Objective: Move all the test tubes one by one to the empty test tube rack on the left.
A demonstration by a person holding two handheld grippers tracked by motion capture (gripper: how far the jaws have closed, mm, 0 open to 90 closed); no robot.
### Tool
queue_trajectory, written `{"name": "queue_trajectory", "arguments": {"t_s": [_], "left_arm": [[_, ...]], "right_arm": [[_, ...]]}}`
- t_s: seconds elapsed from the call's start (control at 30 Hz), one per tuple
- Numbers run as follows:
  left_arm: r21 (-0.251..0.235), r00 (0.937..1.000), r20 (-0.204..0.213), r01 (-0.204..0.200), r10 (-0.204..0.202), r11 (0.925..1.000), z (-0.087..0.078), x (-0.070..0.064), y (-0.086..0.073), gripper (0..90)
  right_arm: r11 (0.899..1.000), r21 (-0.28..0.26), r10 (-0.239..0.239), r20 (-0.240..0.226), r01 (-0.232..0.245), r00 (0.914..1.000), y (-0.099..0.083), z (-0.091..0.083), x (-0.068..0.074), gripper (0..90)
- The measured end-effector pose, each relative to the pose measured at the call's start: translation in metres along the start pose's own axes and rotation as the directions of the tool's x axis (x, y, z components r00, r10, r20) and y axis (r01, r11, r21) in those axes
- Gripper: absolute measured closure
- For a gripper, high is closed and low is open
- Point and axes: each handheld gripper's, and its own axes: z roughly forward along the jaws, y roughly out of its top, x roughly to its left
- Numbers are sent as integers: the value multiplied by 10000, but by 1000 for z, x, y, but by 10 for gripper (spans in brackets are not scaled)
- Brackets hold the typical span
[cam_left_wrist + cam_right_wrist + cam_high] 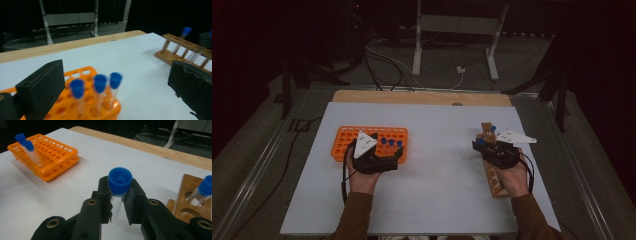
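- At our nine o'clock on the desk (432, 190) sits the orange rack (343, 141), with three blue-capped tubes (100, 86) standing at its near right corner.
- Our left tongs (398, 151) hover just beside those tubes, jaws spread wide and released, nothing between them.
- Towards three o'clock, our right tongs (119, 202) are clenched on a capped tube (120, 181), held upright just below its blue cap, above the desk.
- At its three o'clock stands the wooden rack (190, 195), holding one more blue-capped tube (203, 187).

Dim room, lit tabletop; left gripper view blurred
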Motion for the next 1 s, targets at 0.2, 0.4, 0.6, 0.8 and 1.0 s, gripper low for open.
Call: {"name": "queue_trajectory", "arguments": {"t_s": [0.2, 0.4, 0.6, 0.8, 1.0], "left_arm": [[5, 9987, 427, -280, 279, 9996, 9, -19, 8, 36], [150, 9967, 688, -440, 428, 9989, 22, -30, 8, 28], [300, 9921, 1064, -693, 658, 9971, 33, -44, 6, 27], [541, 9863, 1433, -903, 818, 9944, 47, -59, 4, 25], [871, 9794, 1769, -1145, 978, 9896, 63, -74, 0, 29]], "right_arm": [[9999, 107, -122, -109, 123, 9999, 0, 3, 6, 769], [9993, 233, -273, -180, 277, 9995, 1, 7, 12, 769], [9994, 251, -248, -330, 256, 9991, 2, 9, 17, 769], [9993, 235, -266, -460, 277, 9986, 4, 9, 22, 768], [9995, 213, -230, -695, 246, 9973, 5, 10, 28, 769]]}}
